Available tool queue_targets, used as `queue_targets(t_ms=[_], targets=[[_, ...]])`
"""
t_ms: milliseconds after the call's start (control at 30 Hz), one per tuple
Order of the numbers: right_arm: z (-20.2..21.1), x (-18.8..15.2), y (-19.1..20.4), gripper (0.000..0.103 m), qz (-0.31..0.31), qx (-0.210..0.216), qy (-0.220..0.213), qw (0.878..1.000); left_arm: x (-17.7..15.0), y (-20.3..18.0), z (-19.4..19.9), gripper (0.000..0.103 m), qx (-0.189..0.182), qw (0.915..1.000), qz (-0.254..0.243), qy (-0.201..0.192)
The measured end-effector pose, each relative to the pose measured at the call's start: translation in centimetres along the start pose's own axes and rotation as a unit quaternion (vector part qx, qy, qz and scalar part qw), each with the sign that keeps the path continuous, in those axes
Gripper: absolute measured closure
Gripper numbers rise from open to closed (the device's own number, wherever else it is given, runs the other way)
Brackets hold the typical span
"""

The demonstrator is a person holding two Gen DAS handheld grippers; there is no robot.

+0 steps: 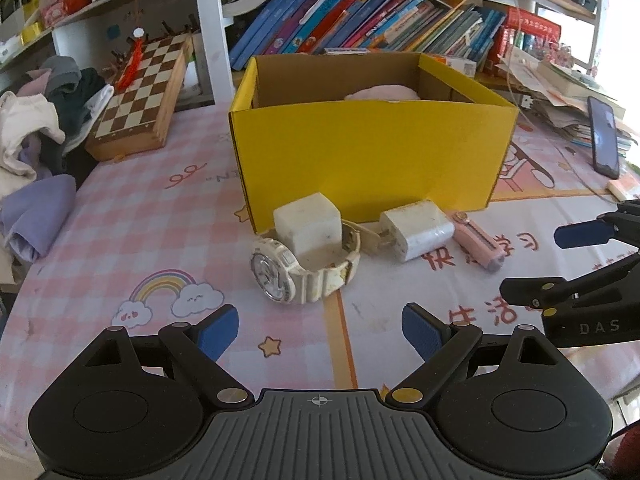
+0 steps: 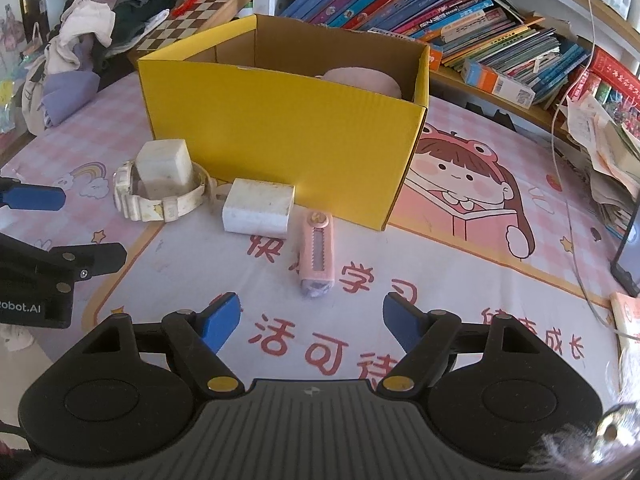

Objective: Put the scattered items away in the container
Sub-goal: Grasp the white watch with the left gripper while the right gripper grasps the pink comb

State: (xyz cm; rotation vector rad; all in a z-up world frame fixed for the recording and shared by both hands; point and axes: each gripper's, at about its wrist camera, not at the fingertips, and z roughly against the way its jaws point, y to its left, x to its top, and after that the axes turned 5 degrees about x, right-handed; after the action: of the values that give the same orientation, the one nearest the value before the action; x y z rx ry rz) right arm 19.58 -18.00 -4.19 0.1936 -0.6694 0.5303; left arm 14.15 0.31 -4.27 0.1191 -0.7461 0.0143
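The pink utility knife lies on the table just before the yellow box, dead ahead of the right gripper, its long axis pointing along the fingers (both grippers gape wide, empty). The left gripper faces the watch instead.

In front of the cardboard box, from left to right, lie a wristwatch encircling a cube, a charger plug, and a utility knife.

Table: box, watch, charger, knife.
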Motion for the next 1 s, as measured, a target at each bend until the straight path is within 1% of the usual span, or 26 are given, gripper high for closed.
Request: queue_targets(t_ms=[167, 300, 667, 800, 1000], targets=[[-1.0, 0.6, -0.7, 0.026, -0.001, 0.005, 0.006, 1.000, 0.6, 0.0, -1.0, 0.012, 0.007, 1.0000, 0.000, 0.005], [-1.9, 1.1, -1.2, 0.031, -0.001, 0.010, 0.011, 1.000, 1.1, 0.0, -1.9, 0.012, 0.012, 0.9999, 0.002, 0.010], [-4.1, 2.5, -2.3, 0.034, 0.002, 0.026, 0.025, 0.999, 2.3, -0.1, -4.1, 0.012, 0.027, 0.9994, -0.004, 0.020], [-4.9, 2.9, -2.6, 0.042, 0.000, 0.031, 0.034, 0.999, 2.6, -0.1, -4.9, 0.012, 0.030, 0.9992, -0.006, 0.023], [-5.7, 3.3, -3.0, 0.047, -0.006, 0.030, 0.037, 0.999, 2.9, 0.0, -6.0, 0.012, 0.026, 0.9992, -0.013, 0.025]])
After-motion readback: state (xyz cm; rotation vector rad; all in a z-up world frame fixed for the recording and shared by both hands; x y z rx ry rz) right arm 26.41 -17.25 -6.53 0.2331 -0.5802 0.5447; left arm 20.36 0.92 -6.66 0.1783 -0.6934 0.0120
